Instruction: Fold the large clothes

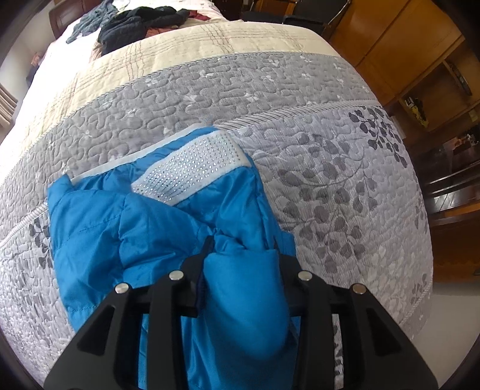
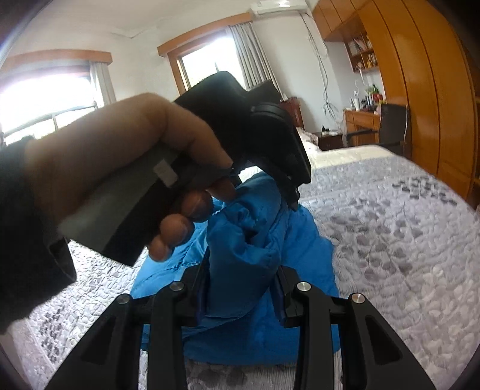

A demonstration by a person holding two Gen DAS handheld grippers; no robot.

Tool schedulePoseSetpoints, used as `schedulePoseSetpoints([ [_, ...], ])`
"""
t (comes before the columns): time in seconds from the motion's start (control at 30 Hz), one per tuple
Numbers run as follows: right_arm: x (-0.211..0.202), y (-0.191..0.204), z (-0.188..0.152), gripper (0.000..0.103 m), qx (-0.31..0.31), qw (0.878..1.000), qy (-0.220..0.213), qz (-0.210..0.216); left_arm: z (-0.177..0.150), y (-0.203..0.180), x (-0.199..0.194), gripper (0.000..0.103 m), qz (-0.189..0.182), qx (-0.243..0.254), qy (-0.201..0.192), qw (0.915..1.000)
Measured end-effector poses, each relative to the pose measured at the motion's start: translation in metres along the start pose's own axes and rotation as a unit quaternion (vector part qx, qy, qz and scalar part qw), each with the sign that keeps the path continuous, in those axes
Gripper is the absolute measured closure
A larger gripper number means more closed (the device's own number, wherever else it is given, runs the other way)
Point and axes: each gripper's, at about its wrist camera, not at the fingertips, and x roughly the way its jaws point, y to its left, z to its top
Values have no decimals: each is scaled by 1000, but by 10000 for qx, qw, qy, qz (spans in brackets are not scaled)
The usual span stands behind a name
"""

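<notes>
Left wrist view: left claw [image 1: 243, 258] and right claw [image 2: 240, 276] each pinched blue jacket [image 1: 168, 228] folds, lifting them off bed [image 1: 330, 186] for folding.

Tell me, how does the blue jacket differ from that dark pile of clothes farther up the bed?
The blue jacket is bright, shiny and puffy; the dark pile looks knitted and dull. The jacket is pinched by both the left gripper and the right gripper; nothing touches the pile. The jacket lies on the grey quilt, the pile up near the headboard end. Both are unfolded.
</notes>
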Motion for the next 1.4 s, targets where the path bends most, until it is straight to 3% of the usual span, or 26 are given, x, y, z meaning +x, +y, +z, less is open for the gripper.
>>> schedulePoseSetpoints([
  [0.17,2,-34,-7,68,773,9949,181,618,-4,-8,6,63,-69,58,-369,9993],
  [0.23,9,-54,-11,68,1311,9856,443,968,-6,-10,5,45,-288,88,-624,9976],
  [0.3,14,-70,-16,66,1704,9746,646,1303,-9,-6,2,27,-916,-52,-869,9920],
  [0.33,16,-75,-17,63,1811,9703,730,1426,-11,-3,0,23,-1169,-140,-972,9883],
  [0.43,21,-86,-19,53,2048,9589,1008,1687,-17,13,-12,23,-1747,-343,-1215,9765],
  [0.57,24,-99,-17,43,2369,9396,1380,2050,-30,31,-45,22,-2059,-227,-1594,9652],
  [0.67,25,-112,-8,39,2665,9172,1630,2474,-52,47,-76,16,-2085,55,-1979,9578],
  [0.73,31,-120,6,21,2848,8979,1881,2778,-72,63,-92,14,-2193,158,-2176,9509],
  [0.8,47,-127,22,14,3052,8793,2218,2907,-93,81,-102,14,-2448,136,-2266,9426],
  [0.97,106,-127,41,13,3067,8535,3026,2930,-135,115,-105,14,-2803,-88,-2374,9300],
  [1.0,117,-125,45,13,3030,8531,3108,2895,-143,120,-103,14,-2899,-113,-2361,9274],
  [1.07,131,-121,50,25,2908,8546,3240,2830,-154,124,-98,14,-3036,-102,-2298,9246],
  [1.1,135,-119,54,56,2809,8588,3305,2726,-157,125,-96,14,-3074,-84,-2282,9238],
  [1.13,134,-117,60,68,2620,8664,3322,2653,-161,126,-95,14,-3129,-64,-2270,9222],
  [1.23,96,-104,81,78,1869,9012,2947,2572,-169,124,-92,14,-3419,34,-2218,9132],
  [1.3,72,-110,82,79,1685,9165,2665,2462,-175,117,-88,14,-3672,184,-2138,9051],
  [1.4,60,-143,61,79,2016,9156,2469,2453,-178,96,-75,15,-3981,439,-1952,8952],
])
